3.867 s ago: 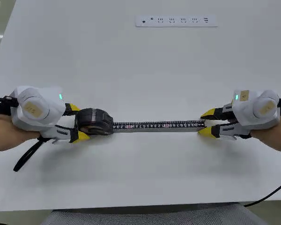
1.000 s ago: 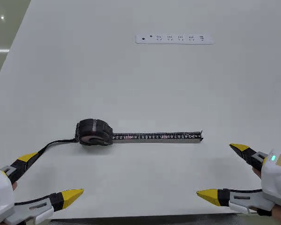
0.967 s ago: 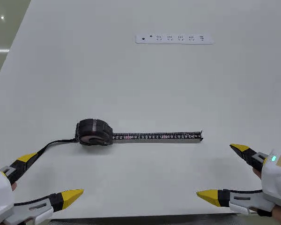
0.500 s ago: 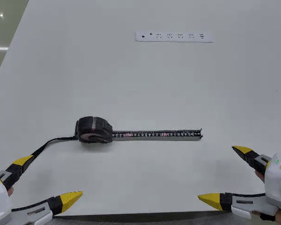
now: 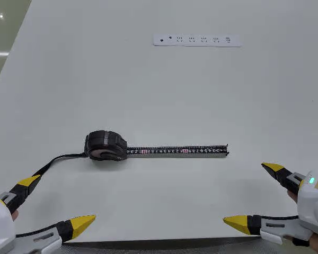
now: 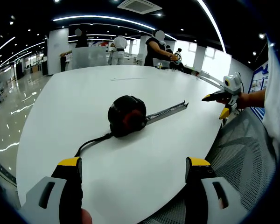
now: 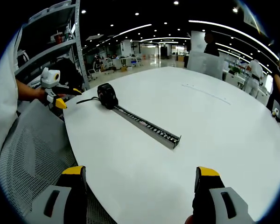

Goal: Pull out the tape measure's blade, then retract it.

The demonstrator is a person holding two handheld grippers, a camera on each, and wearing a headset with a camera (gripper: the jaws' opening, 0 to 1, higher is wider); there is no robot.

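Toward the front edge of the white worktop [image 5: 148, 95] lies the black round-cased tape measure [image 5: 106, 146], its dark graduated metal blade [image 5: 177, 151] drawn out flat to the right. By the front corners, the yellow-tipped left gripper [image 5: 58, 200] and right gripper [image 5: 249, 192] are spread wide and empty, well apart from it.

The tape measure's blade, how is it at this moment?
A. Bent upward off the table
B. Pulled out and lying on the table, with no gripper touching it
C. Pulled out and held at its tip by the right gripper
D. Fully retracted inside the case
B: the blade lies stretched out from the case on the white table, while the left gripper and the right gripper are both open and apart from it, near the table's front edge.
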